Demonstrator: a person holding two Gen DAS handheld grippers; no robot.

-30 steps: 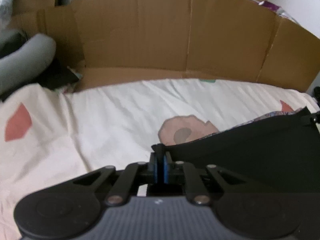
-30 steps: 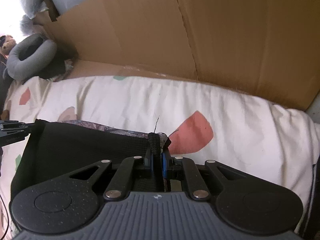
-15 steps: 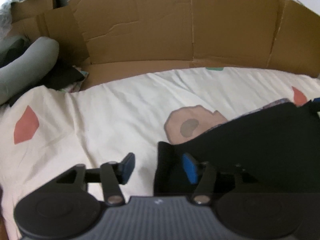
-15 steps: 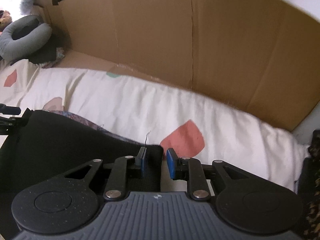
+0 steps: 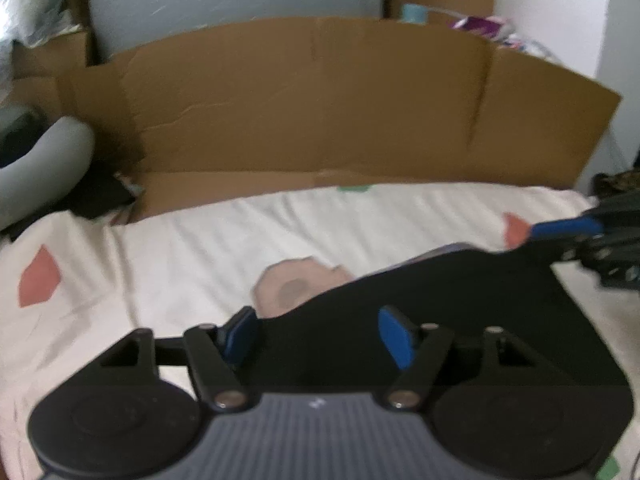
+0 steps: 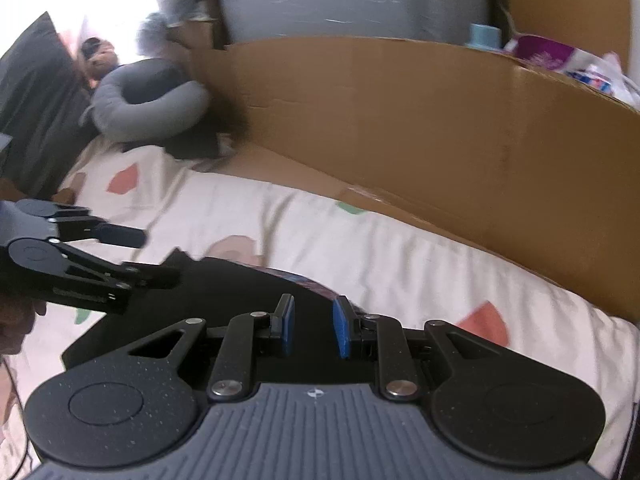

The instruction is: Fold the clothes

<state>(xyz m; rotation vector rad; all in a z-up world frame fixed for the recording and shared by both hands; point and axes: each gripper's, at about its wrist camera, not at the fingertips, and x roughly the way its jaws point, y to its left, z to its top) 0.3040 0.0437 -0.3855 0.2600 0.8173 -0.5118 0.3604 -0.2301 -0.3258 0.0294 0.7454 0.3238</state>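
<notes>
Behind the bed, the cardboard box (image 5: 320, 112) shows only its walls to you; what it holds is hidden. The black garment (image 5: 460, 320) lies flat on the bedsheet (image 5: 180, 260), under and between both sets of fingers. Your left gripper (image 5: 316, 334) and right gripper (image 6: 310, 326) are spread apart, holding nothing; a second ago each pinched a corner of the cloth.

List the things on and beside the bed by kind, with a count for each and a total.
Black garment: 1
Grippers, left and right, both open: 2
Patterned bedsheet: 1
Cardboard sheet: 1
Grey neck pillow: 1
Total: 6
</notes>
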